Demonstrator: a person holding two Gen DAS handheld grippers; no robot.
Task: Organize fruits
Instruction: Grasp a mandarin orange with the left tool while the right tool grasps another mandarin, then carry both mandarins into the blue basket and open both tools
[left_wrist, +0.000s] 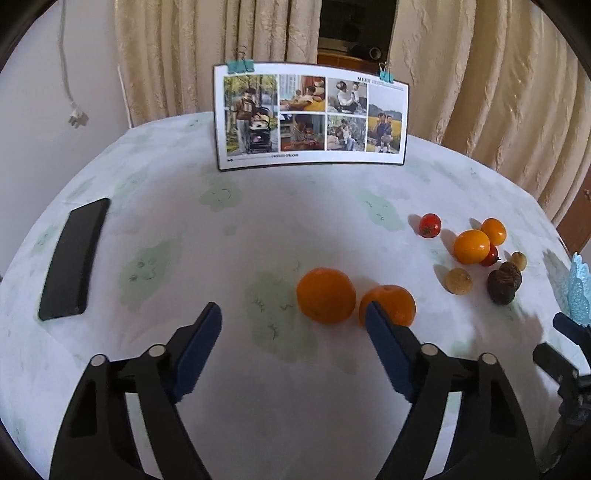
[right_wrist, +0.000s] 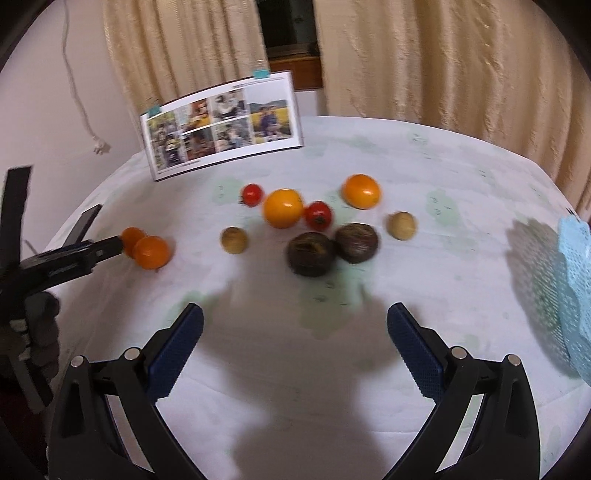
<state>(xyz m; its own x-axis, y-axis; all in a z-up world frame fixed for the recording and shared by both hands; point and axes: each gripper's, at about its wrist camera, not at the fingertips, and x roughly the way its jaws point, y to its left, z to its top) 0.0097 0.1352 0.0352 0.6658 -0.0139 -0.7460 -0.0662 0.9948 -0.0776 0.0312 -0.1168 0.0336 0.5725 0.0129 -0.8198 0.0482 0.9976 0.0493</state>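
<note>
Two oranges lie side by side on the tablecloth just beyond my left gripper, which is open with nothing between its fingers. Its right fingertip overlaps the right-hand orange; whether they touch I cannot tell. Further right lie a red tomato, two yellow-orange tomatoes, small tan fruits and a dark wrinkled fruit. My right gripper hangs open and empty above the cloth, short of two dark fruits.
A clipped photo board stands at the table's back. A black phone lies at the left. A light-blue mesh piece sits at the right edge. Curtains hang behind. The left gripper shows at the right wrist view's left side.
</note>
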